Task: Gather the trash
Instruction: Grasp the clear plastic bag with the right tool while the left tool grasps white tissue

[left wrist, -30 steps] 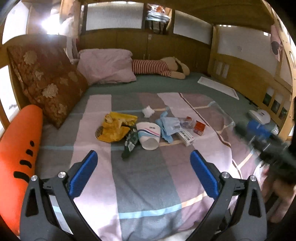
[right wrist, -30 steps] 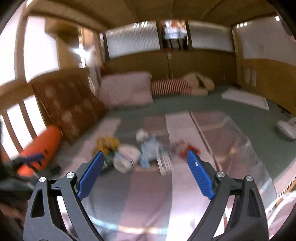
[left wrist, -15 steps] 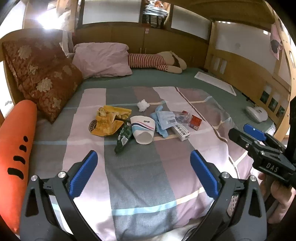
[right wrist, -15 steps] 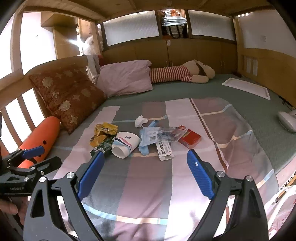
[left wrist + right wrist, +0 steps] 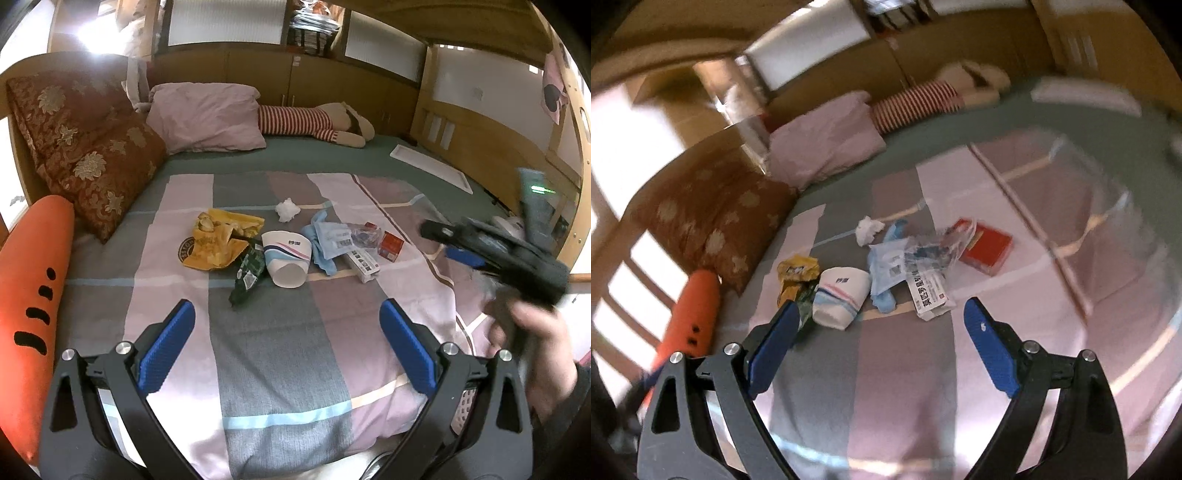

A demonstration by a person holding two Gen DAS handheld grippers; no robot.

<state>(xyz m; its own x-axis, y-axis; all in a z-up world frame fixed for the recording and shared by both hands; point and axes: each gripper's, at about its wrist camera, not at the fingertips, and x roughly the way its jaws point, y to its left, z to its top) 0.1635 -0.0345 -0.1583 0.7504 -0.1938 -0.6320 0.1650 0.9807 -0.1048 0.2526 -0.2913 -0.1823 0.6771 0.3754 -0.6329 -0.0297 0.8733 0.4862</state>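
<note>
Mostly trash clustered mid-bed (image 5: 280,369): tipped white paper cup (image 5: 286,258), crumpled yellow wrapper (image 5: 218,245), red box (image 5: 988,251), tissue wad (image 5: 287,209); left gripper (image 5: 286,345) and right gripper (image 5: 881,341) jaws spread, empty

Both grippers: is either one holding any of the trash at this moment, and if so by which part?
Nothing is held. The left gripper and right gripper are both open and empty, short of the trash on the bed.
</note>
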